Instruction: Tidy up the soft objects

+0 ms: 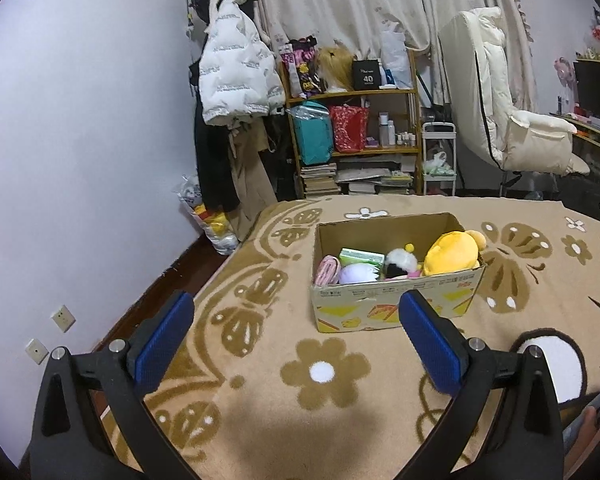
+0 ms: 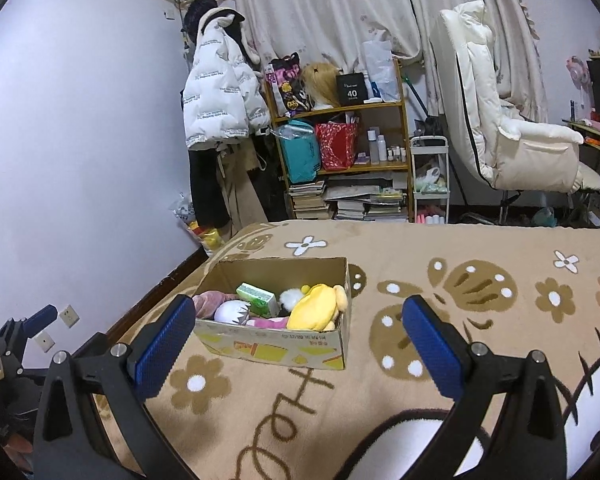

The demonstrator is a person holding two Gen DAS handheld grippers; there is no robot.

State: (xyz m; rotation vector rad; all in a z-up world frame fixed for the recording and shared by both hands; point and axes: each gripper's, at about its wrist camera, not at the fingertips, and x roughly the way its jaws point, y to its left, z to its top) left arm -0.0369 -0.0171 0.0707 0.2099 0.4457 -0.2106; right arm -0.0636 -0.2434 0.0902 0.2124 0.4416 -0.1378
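Observation:
An open cardboard box (image 1: 396,300) (image 2: 276,346) stands on the tan flowered bed blanket (image 1: 332,372) (image 2: 500,292). Inside lie a yellow plush (image 1: 454,252) (image 2: 318,306), a black-and-white plush (image 1: 398,262) (image 2: 290,300), a white round plush (image 1: 356,274) (image 2: 230,312), a pink rolled cloth (image 1: 328,270) (image 2: 208,304), a green packet (image 1: 360,258) (image 2: 258,300) and a pink toy (image 2: 268,323). My left gripper (image 1: 296,314) hangs open in front of the box, holding nothing. My right gripper (image 2: 298,318) is open too, just before the box's near right corner. The left gripper (image 2: 40,318) also shows at the right wrist view's left edge.
Past the bed's far edge stand a wooden shelf (image 1: 356,128) (image 2: 340,152) with bags, bottles and books, hanging coats (image 1: 236,76) (image 2: 220,104), a white cart (image 1: 440,160) and a cream recliner chair (image 1: 512,120) (image 2: 508,128). A wall (image 1: 80,140) runs along the bed's left side.

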